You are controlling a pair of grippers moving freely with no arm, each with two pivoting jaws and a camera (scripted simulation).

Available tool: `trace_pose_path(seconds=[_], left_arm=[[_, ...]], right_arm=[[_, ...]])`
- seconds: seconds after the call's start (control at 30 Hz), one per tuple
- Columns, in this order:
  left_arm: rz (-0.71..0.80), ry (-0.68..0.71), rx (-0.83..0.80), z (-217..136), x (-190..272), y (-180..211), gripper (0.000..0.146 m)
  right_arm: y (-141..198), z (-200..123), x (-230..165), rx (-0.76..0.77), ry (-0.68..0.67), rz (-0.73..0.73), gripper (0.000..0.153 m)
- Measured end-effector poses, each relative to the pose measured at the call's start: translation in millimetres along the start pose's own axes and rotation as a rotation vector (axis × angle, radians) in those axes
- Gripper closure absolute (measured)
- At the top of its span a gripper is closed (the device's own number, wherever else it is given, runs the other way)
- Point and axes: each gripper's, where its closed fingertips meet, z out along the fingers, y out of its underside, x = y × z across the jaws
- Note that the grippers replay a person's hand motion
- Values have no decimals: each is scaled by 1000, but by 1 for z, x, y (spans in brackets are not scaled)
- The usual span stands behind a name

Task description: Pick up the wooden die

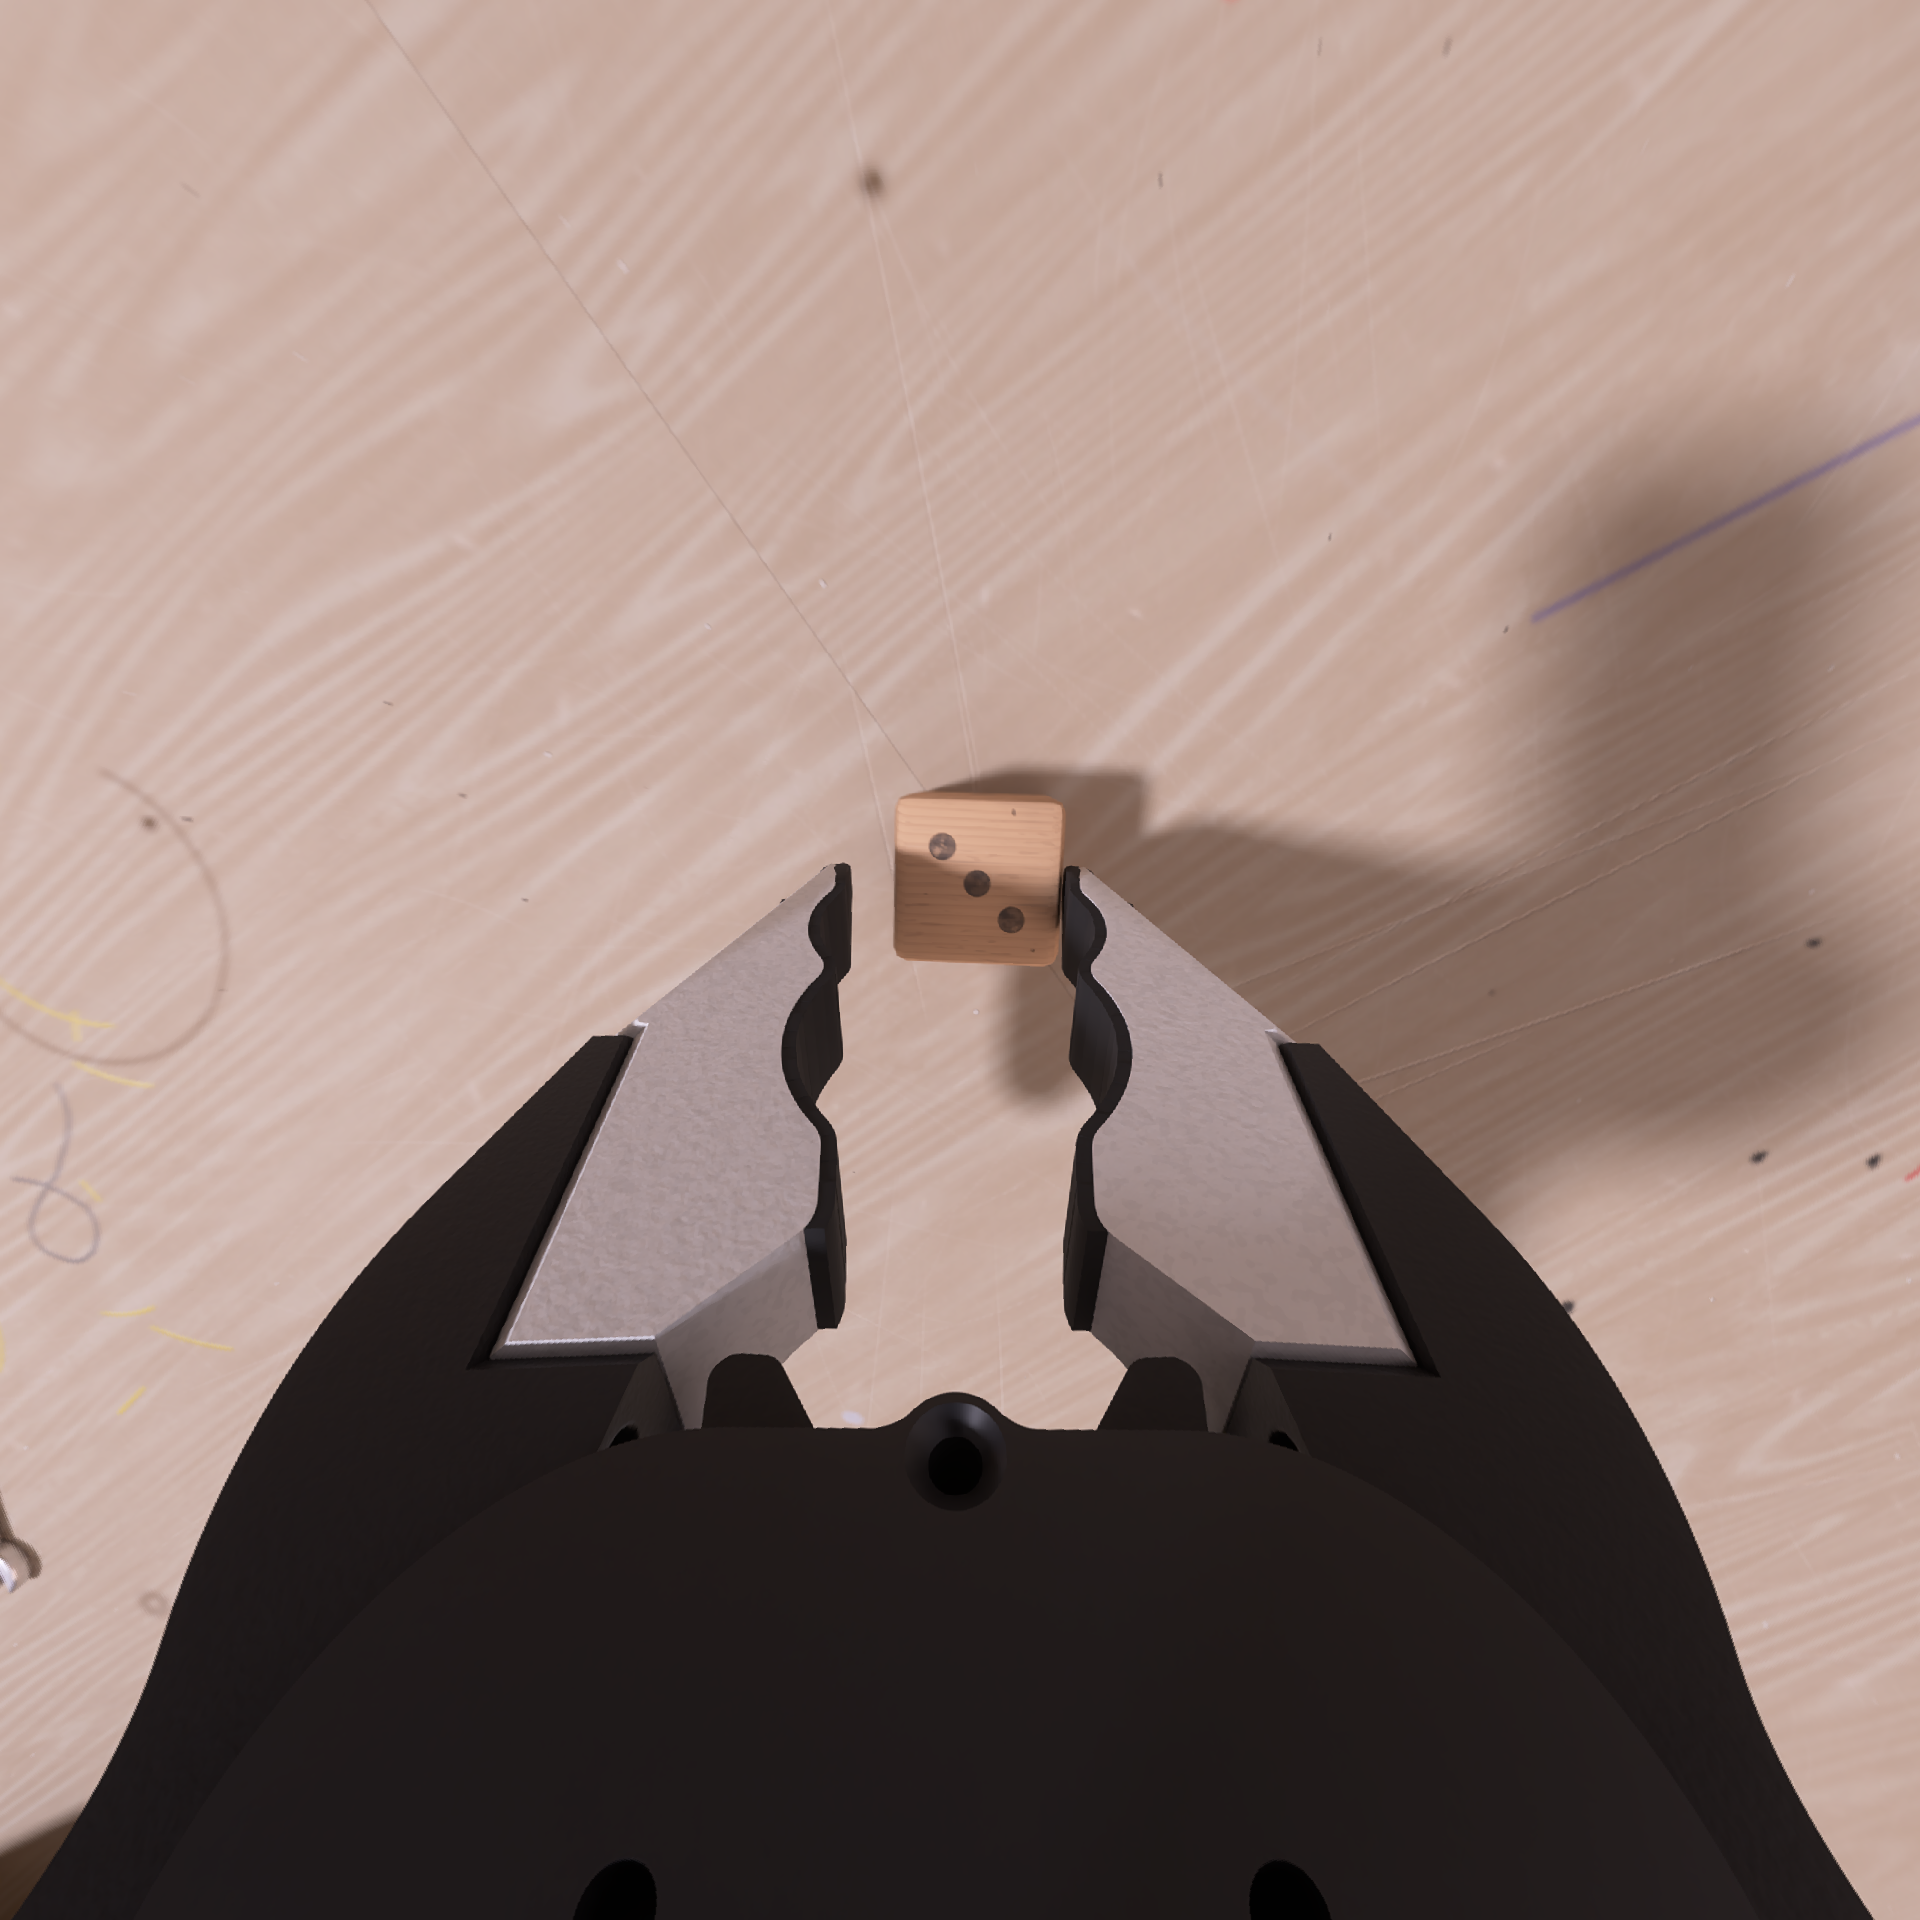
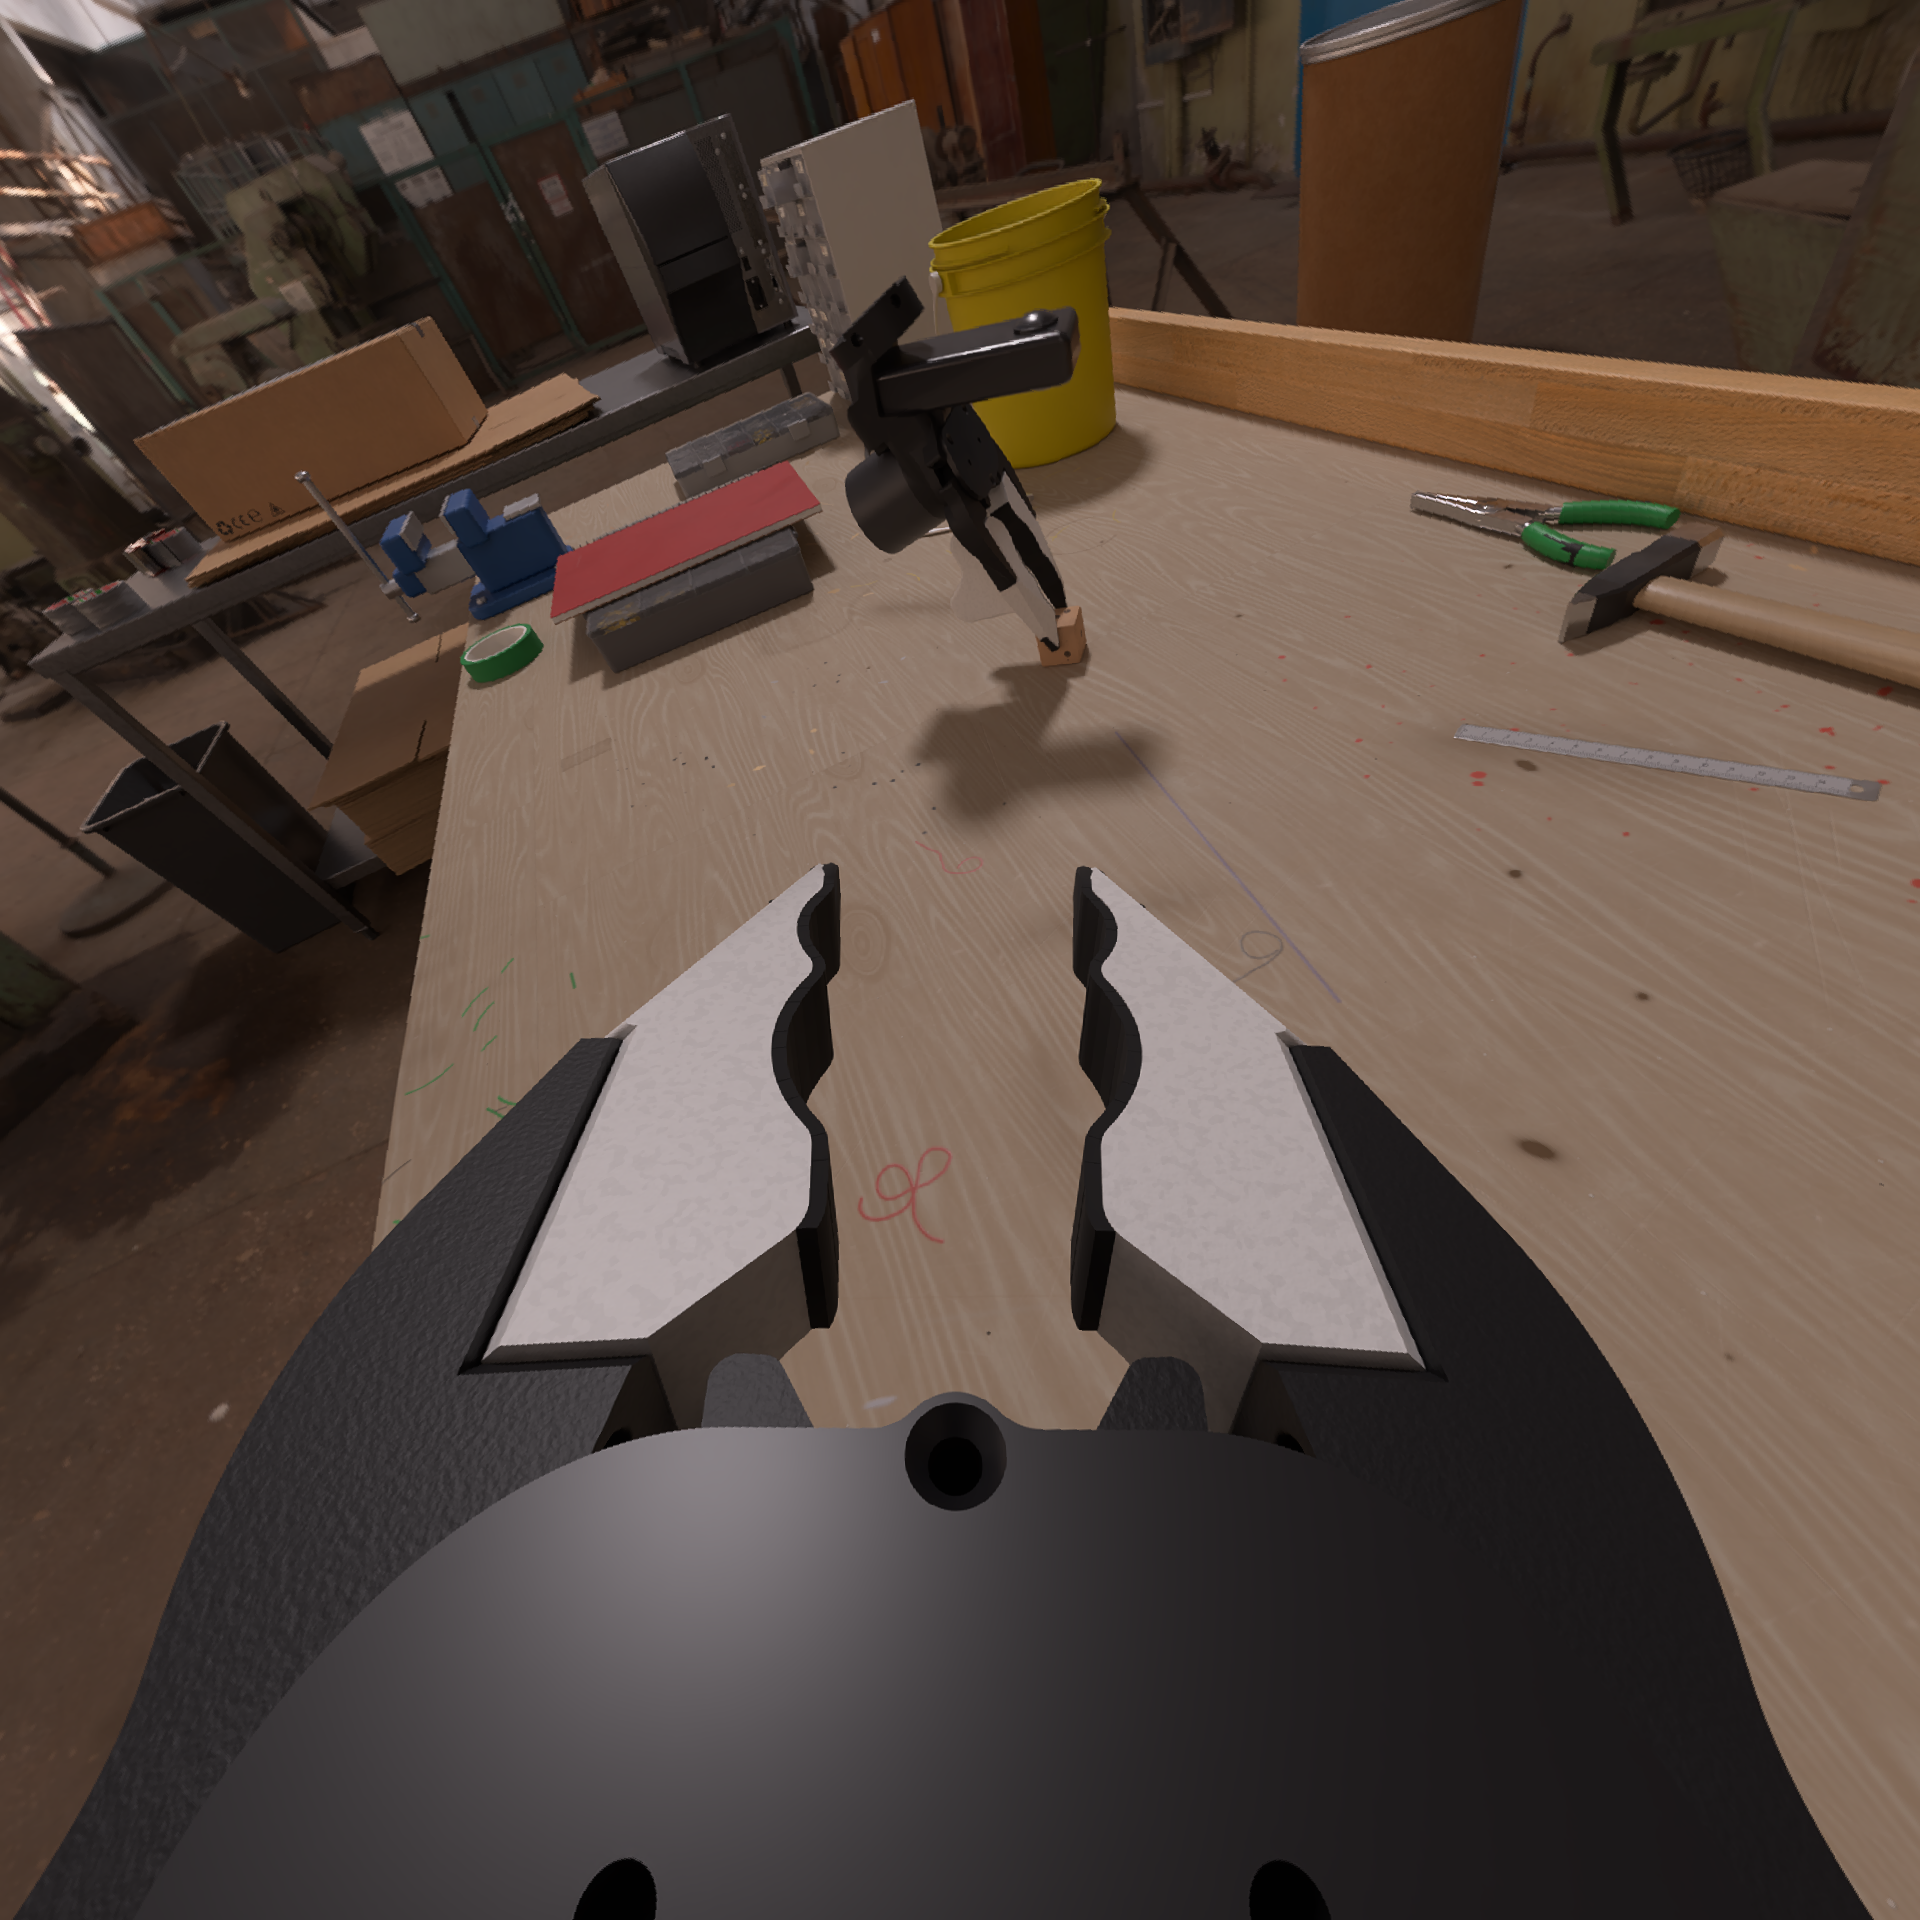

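Note:
The wooden die (image 1: 977, 881) sits on the pale plywood table (image 1: 520, 520) with three dark pips facing the camera. My left gripper (image 1: 958, 888) is open and points down at it, one fingertip on each side of the die. The right finger looks to touch the die and the left stands a little apart. In the right wrist view the left gripper (image 2: 1051, 621) shows farther off, tilted down over the die (image 2: 1067, 636). My right gripper (image 2: 956, 894) is open and empty above the near part of the table.
A yellow bucket (image 2: 1023, 322) stands behind the left gripper. A red-topped box (image 2: 686, 551), green tape roll (image 2: 502, 652) and blue vise (image 2: 488, 551) lie left. A hammer (image 2: 1714, 613), green-handled pliers (image 2: 1548, 520), steel ruler (image 2: 1662, 774) and wooden beam (image 2: 1507, 416) lie right.

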Motion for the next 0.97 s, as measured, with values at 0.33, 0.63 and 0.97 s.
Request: trace_pose_path(seconds=[0.33,0.63,0.97], left_arm=[[24,-150,130,-30,-9,-5,113],[237,-373,989,-198,127,-52,113],[780,-566,1151,-211,340,-65,113]], right_arm=[[-2,-6,-1,30,-11,18,108],[8,25,-22,-23,-79,10,107],[-1,39,-57,37,-109,-18,104]])
